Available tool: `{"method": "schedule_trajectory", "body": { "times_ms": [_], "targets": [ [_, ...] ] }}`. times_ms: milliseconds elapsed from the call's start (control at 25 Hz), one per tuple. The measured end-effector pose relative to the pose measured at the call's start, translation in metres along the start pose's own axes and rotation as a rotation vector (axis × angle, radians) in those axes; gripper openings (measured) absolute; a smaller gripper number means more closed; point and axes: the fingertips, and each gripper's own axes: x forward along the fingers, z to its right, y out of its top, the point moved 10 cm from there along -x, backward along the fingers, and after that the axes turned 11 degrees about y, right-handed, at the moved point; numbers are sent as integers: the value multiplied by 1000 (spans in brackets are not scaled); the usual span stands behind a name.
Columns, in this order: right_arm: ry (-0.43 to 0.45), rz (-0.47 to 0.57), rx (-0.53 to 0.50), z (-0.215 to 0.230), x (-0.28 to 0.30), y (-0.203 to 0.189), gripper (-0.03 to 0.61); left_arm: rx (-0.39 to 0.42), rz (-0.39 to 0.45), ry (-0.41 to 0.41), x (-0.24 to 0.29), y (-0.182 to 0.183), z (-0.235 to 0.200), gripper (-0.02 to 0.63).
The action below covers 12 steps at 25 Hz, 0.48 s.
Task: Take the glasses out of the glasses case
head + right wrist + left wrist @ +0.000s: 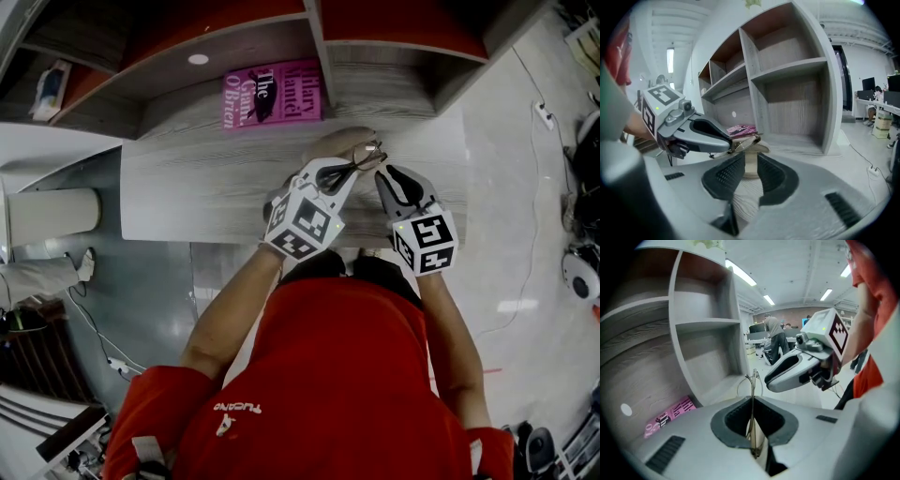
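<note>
A beige glasses case (336,142) lies on the grey wooden shelf top (206,178). Thin-framed glasses (364,157) are held just above its right end, with my left gripper (349,172) shut on the frame. In the left gripper view the glasses (751,387) stand edge-on between the closed jaws of the left gripper (753,427). My right gripper (382,174) sits just right of the case; its jaws stand nearly closed on the near end of the case (756,149). The right gripper view shows the right gripper (750,161) and the left gripper (729,146) with the glasses (746,140).
A pink book (272,94) lies at the back of the shelf top. Open shelf compartments (792,108) rise behind it. The shelf's front edge (225,241) is close to the person's body, with pale floor (525,253) to the right.
</note>
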Motion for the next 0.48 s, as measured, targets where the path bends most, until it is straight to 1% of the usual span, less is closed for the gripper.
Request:
{"method": "schedule_trajectory", "body": {
  "times_ms": [200, 480],
  "targets": [
    [-21, 63, 26, 1, -16, 8, 85, -106, 84, -5, -17, 8, -2, 20],
    [-23, 177, 12, 0, -39, 32, 81, -248, 252, 25, -48, 30, -12, 20]
  ]
}}
